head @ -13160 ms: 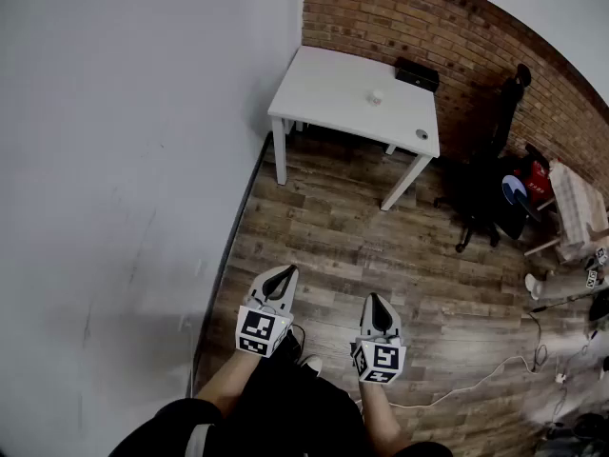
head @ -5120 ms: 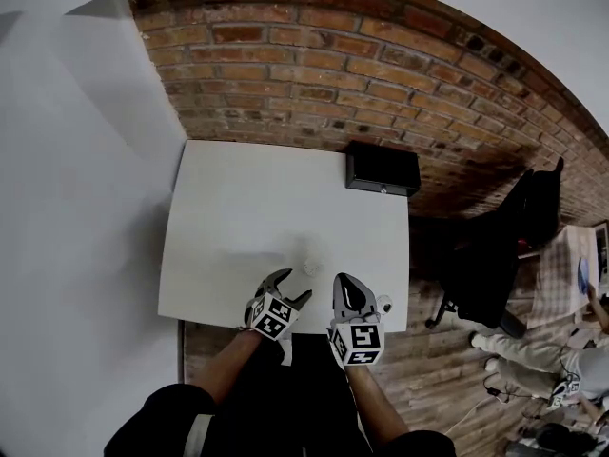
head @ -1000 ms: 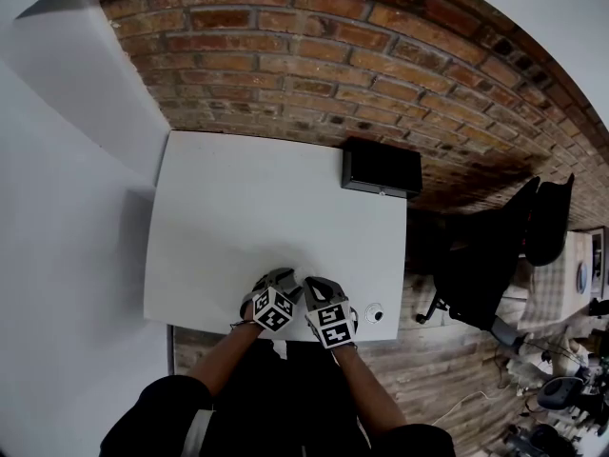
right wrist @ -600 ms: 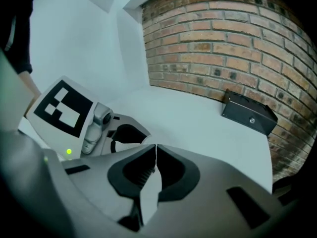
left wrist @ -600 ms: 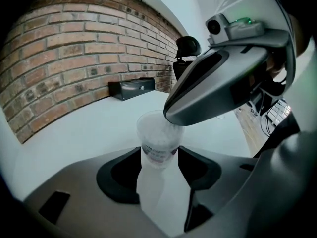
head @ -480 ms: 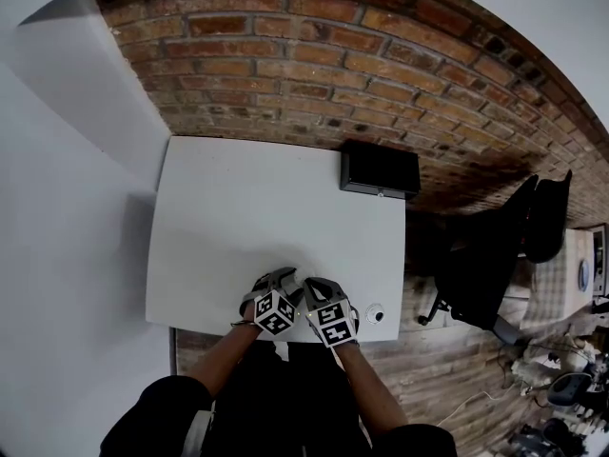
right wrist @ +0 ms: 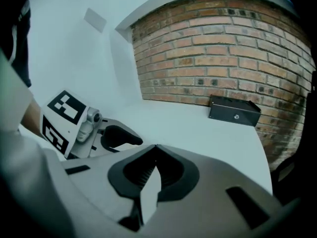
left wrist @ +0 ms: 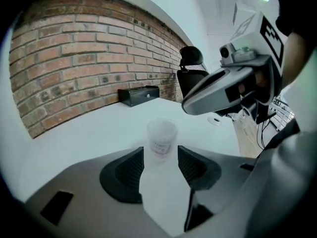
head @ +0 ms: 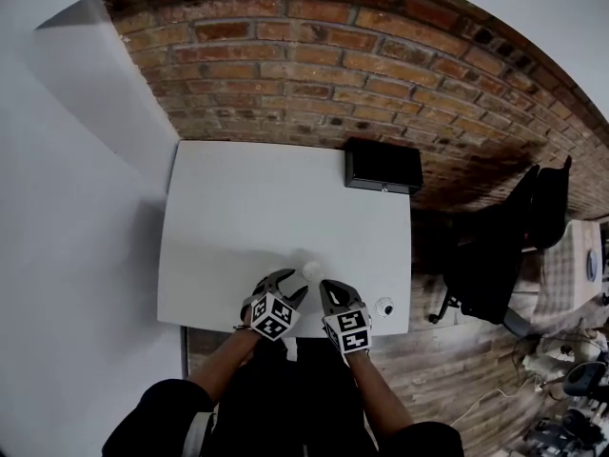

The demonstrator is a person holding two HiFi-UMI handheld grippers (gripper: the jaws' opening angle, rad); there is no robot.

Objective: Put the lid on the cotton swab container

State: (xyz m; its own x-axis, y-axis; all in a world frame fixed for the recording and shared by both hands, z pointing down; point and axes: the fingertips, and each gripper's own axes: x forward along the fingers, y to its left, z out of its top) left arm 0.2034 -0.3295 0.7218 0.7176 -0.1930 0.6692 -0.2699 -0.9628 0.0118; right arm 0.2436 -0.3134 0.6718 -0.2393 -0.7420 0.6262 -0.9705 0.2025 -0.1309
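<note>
Head view showing left gripper hovering over near edge of white rectangular table, jaws standing wide, gripping nothing. Small translucent white plastic cotton swab container standing upright just ahead of its tips, touching neither gripper. Right gripper pinching shut, empty. Container likely handling light, thin-walled, tippy; gripping low around sides looking safest. Lid proving hard to make out: cloudy top, on or off unclear.

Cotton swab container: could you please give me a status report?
Left gripper open, cotton swab container just beyond its jaws, untouched. Right gripper shut, empty. Container upright on table, lid appears on. Nothing in the way.
</note>
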